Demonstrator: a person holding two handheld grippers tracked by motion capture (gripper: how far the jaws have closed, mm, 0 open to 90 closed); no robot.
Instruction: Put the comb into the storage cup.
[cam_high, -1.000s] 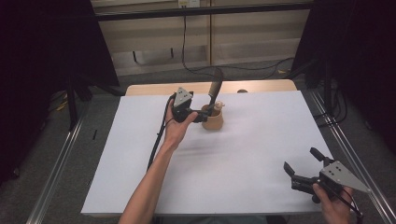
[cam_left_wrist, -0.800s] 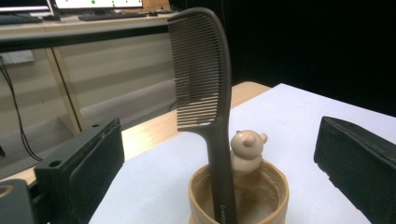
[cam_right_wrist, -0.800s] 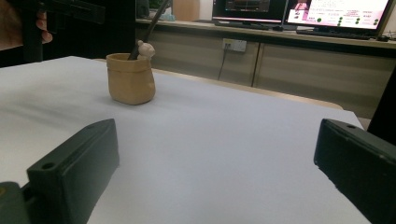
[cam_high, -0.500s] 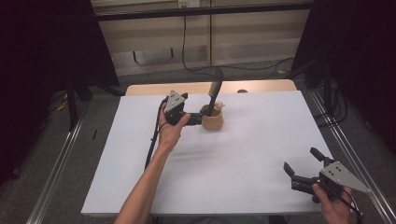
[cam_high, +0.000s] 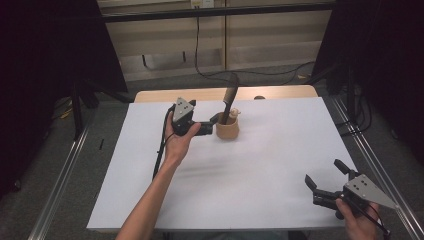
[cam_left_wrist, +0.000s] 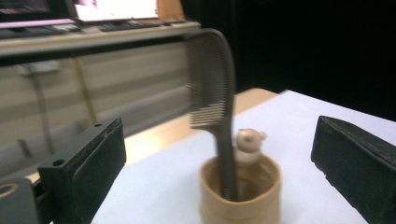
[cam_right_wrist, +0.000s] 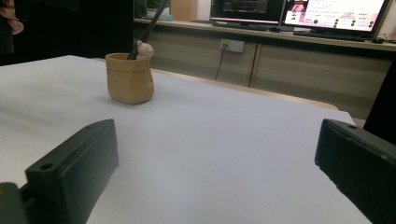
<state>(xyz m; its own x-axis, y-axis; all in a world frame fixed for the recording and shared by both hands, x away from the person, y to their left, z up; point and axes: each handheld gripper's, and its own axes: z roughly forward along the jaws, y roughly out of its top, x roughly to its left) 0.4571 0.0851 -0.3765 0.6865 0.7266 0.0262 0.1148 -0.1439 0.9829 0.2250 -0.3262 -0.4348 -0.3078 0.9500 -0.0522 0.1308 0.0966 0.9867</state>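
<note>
— How do the jaws stand?
— On the left gripper (cam_high: 212, 122), spread wide with nothing between the pads; it sits above centre in the high view, just left of the tan pot (cam_high: 227, 129). The right gripper (cam_high: 325, 179), lower right, is parted too and holds nothing.
— And the pot?
— Upper middle of the white table (cam_high: 260, 165). A dark comb (cam_left_wrist: 212, 93) stands upright in it, teeth up, beside a small bear figure (cam_left_wrist: 249, 144) at its rim.
</note>
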